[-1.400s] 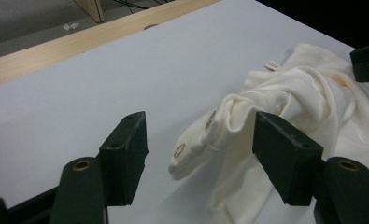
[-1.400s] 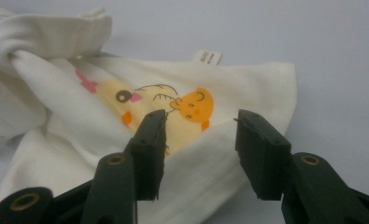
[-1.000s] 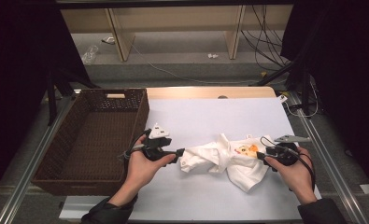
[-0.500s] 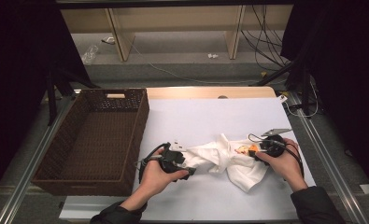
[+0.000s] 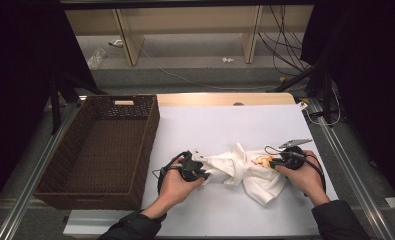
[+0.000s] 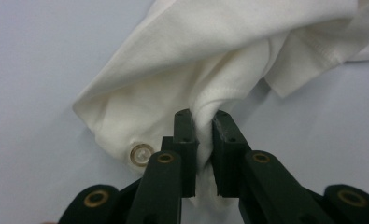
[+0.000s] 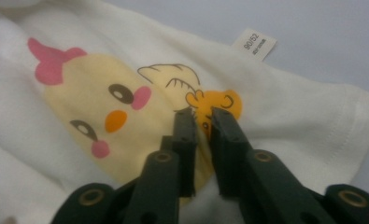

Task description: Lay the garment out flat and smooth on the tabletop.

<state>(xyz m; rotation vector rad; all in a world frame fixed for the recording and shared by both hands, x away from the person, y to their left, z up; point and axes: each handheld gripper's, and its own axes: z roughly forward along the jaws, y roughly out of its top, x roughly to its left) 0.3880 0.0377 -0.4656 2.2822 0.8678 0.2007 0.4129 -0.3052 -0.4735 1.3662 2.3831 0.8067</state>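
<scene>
Shirt (image 5: 245,170) fabric pinched betw. both grippers' jaws, L & R

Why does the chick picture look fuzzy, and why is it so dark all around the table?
In the right gripper view the shirt sits very close, so the chick print blurs softly. In the high view light falls on the table; the sides stay black.
</scene>
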